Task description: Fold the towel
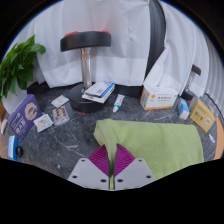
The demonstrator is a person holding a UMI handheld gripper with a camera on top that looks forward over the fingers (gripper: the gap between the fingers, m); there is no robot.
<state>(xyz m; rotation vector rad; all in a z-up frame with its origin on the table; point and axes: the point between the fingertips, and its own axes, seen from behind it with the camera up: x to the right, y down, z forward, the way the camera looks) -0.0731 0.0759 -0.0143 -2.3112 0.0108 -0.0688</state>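
Gripper (111,160) low centre, pink pads pressed together, closed on near edge of green towel (150,140) on grey table (70,140).

Tongs (112,160) pointing forward and slightly down, seen from just behind. Two pale fingers angled inward, magenta pads (101,159) facing each other with tips nearly meeting, only a narrow slit left between. Nothing visibly pinched between the pads.
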